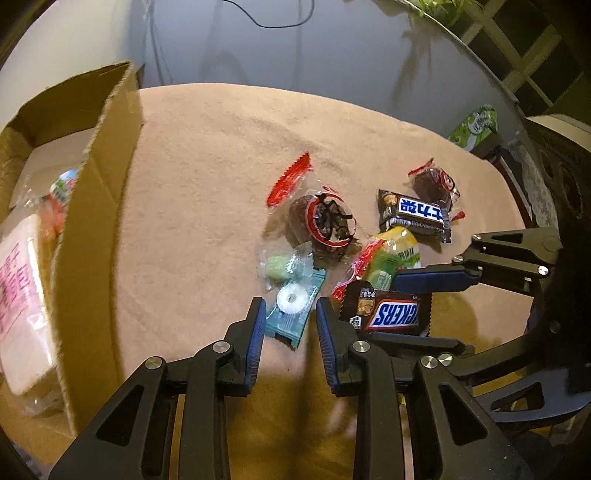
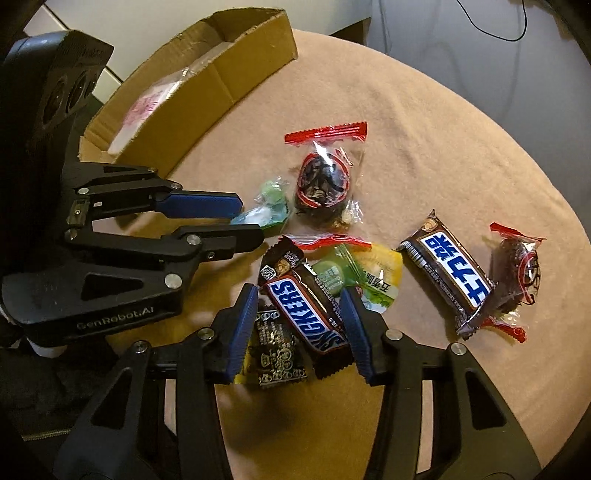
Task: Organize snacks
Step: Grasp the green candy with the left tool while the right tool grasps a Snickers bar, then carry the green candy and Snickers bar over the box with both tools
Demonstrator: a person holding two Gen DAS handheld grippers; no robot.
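A round table wears a soft tan cloth (image 1: 207, 155). Behind the cardboard box (image 1: 99, 206) on it is a grey wall with a thin black cord (image 1: 280, 22). Right of the box lies a heap of snacks. The left gripper (image 1: 290, 317) has its fingers on both sides of a teal mint packet (image 1: 291, 306), but I cannot tell if they squeeze it. The right gripper (image 2: 299, 314) sits around a Snickers bar (image 2: 306, 314), farther from the box, and its grip is unclear too.
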